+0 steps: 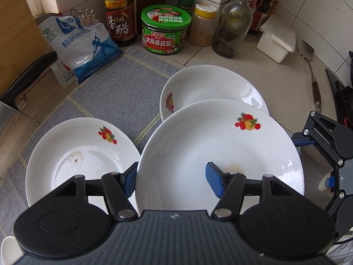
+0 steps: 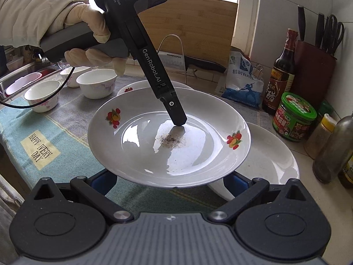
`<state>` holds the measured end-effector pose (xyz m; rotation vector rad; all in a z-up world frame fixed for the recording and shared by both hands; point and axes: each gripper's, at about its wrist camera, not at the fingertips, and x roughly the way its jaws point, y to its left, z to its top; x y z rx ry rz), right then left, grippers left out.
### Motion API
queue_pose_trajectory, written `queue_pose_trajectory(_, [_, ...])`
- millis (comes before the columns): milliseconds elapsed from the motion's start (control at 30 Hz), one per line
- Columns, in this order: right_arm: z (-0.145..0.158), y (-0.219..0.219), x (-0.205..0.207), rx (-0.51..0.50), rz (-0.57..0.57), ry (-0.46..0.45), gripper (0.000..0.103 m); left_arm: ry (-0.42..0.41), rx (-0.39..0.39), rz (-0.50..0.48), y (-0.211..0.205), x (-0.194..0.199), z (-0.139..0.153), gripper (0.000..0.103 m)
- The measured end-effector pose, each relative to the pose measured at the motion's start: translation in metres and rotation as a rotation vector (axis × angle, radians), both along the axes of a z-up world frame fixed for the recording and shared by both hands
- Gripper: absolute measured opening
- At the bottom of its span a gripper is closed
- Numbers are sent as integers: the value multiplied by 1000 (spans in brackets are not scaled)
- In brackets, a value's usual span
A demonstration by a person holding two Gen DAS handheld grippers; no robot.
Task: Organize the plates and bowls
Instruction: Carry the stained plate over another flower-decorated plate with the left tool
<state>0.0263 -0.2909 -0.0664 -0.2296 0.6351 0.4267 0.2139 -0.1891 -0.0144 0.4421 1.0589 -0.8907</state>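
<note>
A white fruit-print plate [image 1: 220, 154] is held up over the counter; it also shows in the right wrist view [image 2: 169, 137]. My left gripper [image 1: 174, 180] is shut on its rim, one finger under, one pad inside. Its finger [image 2: 174, 112] presses into the plate. My right gripper [image 2: 169, 183] sits open under the near rim, its fingertips hidden. A second plate [image 1: 81, 152] lies left on the cloth. A third plate [image 1: 211, 88] lies behind, and it shows at the right in the right wrist view [image 2: 273, 159]. Three white bowls [image 2: 97, 84] stand at the far left.
Along the tiled wall stand a salt bag [image 1: 83, 46], a vinegar bottle [image 1: 120, 13], a green-lidded jar [image 1: 165, 31], spice jars, a glass bottle [image 1: 233, 26] and a white box [image 1: 275, 42]. A spatula [image 1: 308, 66] lies right. A knife block [image 2: 313, 66] and sink [image 2: 26, 75] show.
</note>
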Motion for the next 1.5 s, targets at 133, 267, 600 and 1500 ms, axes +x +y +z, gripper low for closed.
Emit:
queue_pose_trajectory(133, [-1, -13, 4, -5, -27, 5, 103, 2, 0, -21, -19, 7, -3, 64])
queue_pose_trajectory(267, [-2, -28, 7, -7, -54, 6, 103, 3, -2, -47, -39, 14, -5, 64])
queue_pose_trajectory(600, [-7, -51, 12, -8, -119, 24, 103, 15, -1, -103, -75, 26, -15, 64])
queue_pose_trajectory(1500, [-11, -67, 25, -1, -211, 98, 103, 33, 7, -163, -112, 45, -37, 65])
